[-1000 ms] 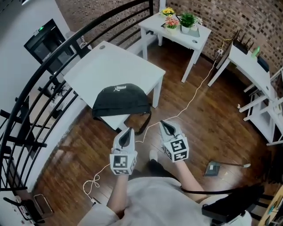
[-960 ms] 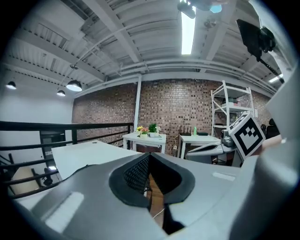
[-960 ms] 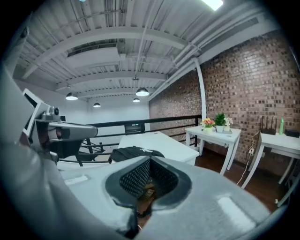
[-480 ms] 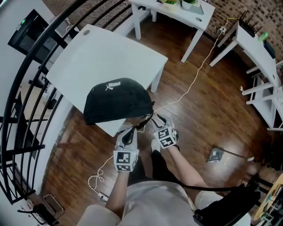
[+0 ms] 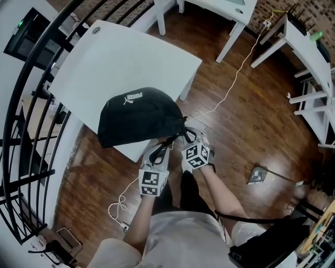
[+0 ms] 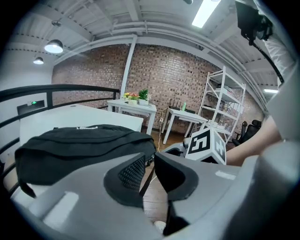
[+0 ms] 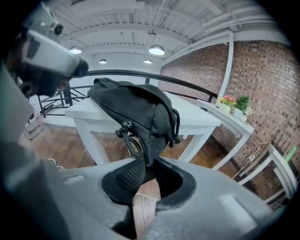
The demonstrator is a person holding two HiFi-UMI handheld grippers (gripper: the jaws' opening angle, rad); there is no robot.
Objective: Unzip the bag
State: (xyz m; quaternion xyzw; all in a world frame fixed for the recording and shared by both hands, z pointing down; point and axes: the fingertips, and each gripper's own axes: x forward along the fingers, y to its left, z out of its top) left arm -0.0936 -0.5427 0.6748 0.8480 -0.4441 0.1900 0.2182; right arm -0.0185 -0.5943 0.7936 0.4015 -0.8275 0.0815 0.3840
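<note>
A black bag [image 5: 137, 112] lies on the near corner of a white table [image 5: 115, 57], its end hanging over the edge. In the right gripper view the bag [image 7: 136, 108] fills the middle, with a zipper pull [image 7: 125, 125] and cord loop at its end. My right gripper [image 7: 149, 161] is closing, and the bag's lower corner is pinched between its tips. My left gripper [image 6: 149, 158] is opening just beside it. A thin black strap [image 6: 146, 176] runs through its narrow gap, apart from the pads. In the head view both grippers [image 5: 158, 152] [image 5: 189, 137] meet at the bag's near end.
A black railing [image 5: 21, 104] curves along the left. A white cable [image 5: 230, 84] crosses the wooden floor and a coil of it [image 5: 118, 204] lies by my feet. A second white table [image 5: 230, 8] and white shelving [image 5: 309, 47] stand at the back and right.
Both grippers have moved forward from above the floor to the bag's near end. The right gripper has reached the bag's corner. The view has closed in on the table.
</note>
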